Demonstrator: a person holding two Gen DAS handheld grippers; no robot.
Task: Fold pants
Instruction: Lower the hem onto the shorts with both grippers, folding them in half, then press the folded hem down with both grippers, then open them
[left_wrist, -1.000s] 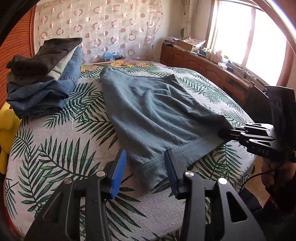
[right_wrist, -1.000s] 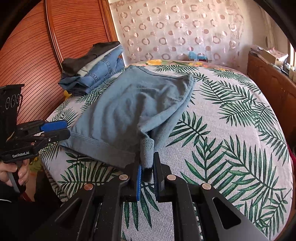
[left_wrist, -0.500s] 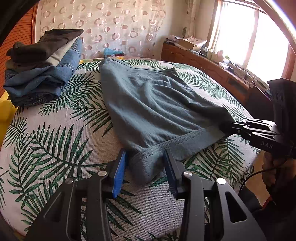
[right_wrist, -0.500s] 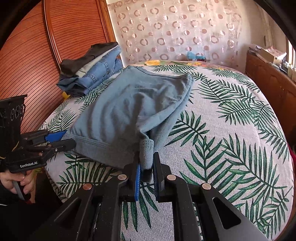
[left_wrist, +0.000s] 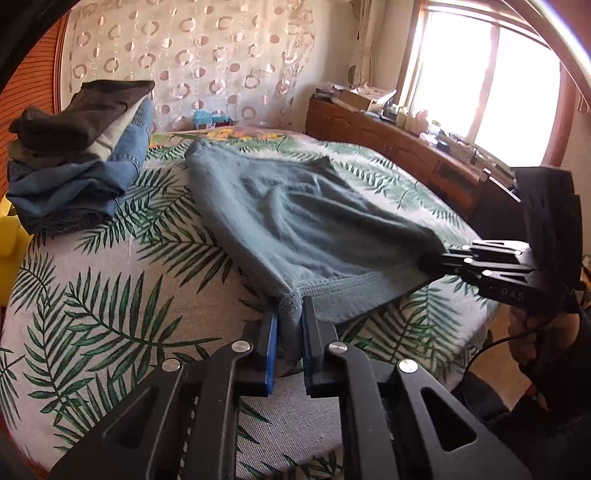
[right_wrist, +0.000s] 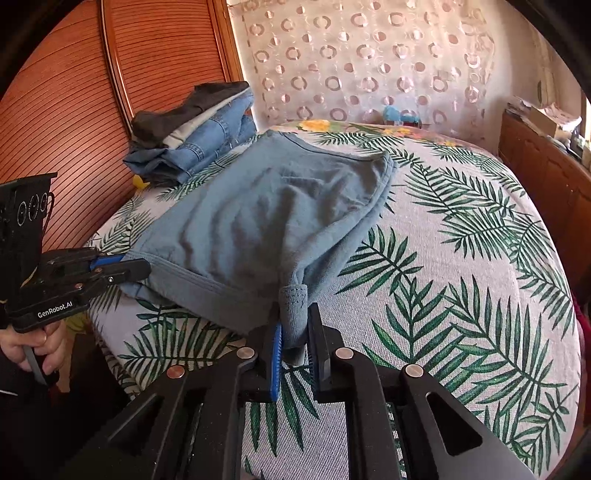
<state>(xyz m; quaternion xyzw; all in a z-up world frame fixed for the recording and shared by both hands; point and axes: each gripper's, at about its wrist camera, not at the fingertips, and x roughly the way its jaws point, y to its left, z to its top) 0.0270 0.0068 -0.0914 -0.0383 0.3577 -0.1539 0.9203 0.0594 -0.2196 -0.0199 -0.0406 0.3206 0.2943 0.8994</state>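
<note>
Bed (left_wrist: 110, 325), covered by a palm-leaf spread, with the blue-grey pants (left_wrist: 295, 221) lying flat across its middle, hem edge toward the near side of the bed. Stack of folded clothes (left_wrist: 77, 162) (jeans below, dark garment on top) at the bed's far corner, beside the pants and apart from them. Wooden cabinet (left_wrist: 406, 147) along the wall under the window, past the bed's other side. Left claw (left_wrist: 290, 325) at the near edge of the bed, its jaws closing on one hem corner, cloth bunched between the pads. Right claw (right_wrist: 295, 332) clenched on the opposite hem corner, lifting it slightly off the bed.
</note>
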